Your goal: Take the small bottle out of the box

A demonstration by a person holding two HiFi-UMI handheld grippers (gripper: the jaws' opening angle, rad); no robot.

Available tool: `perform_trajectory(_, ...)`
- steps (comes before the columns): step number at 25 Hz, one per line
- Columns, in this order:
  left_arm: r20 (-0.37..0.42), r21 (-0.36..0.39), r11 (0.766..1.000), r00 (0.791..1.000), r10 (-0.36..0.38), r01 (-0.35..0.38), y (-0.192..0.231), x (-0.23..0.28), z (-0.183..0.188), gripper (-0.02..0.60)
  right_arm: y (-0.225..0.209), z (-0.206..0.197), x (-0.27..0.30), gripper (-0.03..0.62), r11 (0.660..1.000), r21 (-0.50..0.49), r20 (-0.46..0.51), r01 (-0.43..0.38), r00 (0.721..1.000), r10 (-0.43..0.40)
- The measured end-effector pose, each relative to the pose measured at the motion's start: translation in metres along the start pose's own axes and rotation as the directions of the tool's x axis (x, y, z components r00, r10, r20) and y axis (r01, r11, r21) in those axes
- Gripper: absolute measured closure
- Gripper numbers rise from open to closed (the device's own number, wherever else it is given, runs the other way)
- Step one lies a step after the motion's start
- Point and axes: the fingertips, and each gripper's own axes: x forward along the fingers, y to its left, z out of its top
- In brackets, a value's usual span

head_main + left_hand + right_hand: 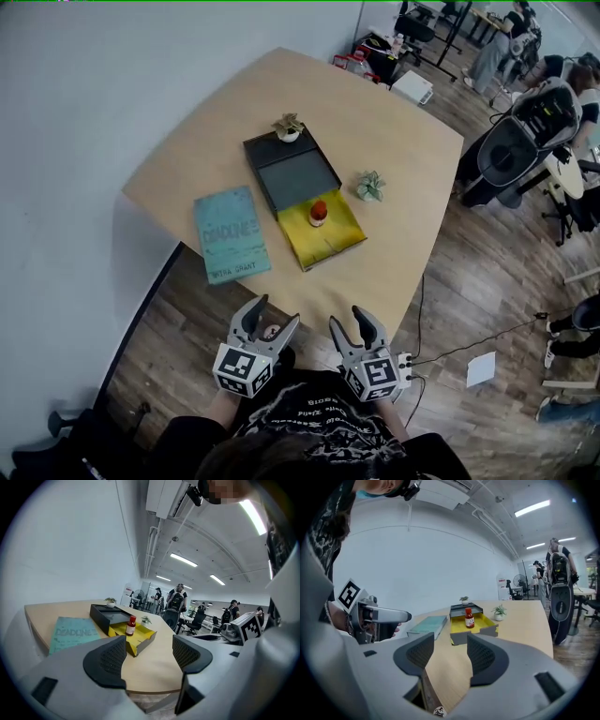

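Small bottle (319, 213): red-capped, upright in the yellow tray (345, 236) of the box, close to the box's black section (292, 174).
Left gripper (278, 311): jaws apart, nothing between them; held off the near table edge, well apart from the bottle.
Right gripper (347, 317): jaws apart, empty; beside the left one, aimed at the box.
Table (394, 131): light wood, carrying the box at its middle.
Teal book (231, 234): flat, just left of the tray.
Potted plants: one (288, 127) at the black section's far end, one (369, 186) right of the box.
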Motion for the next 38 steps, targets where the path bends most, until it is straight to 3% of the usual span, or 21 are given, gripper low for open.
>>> perform_trajectory(10,-0.012,0.012,0.999,0.999,-0.043,0.043,0.042,0.005,0.006,0.267,0.015,0.012,0.041,0.362,0.999,-0.031,-0.002,0.025,1.000,-0.025)
perform_trajectory(22,-0.019,-0.010,1.000,1.000,0.016,-0.016,0.051,0.023,0.022,0.267,-0.008,0.048,0.061,0.362,1.000,-0.009,0.040,0.002,0.999,-0.002)
perform_trajectory(27,-0.059,-0.085,0.996,0.998,-0.003,-0.002,0.054,0.032,0.022,0.267,-0.020,0.072,0.076,0.362,0.999,-0.037,0.055,-0.024,0.998,0.026)
perform_trajectory(38,-0.063,-0.087,0.995,0.997,0.050,-0.055,0.069,0.030,0.023,0.267,-0.045,0.115,0.117,0.362,0.993,-0.103,0.069,-0.049,0.996,0.056)
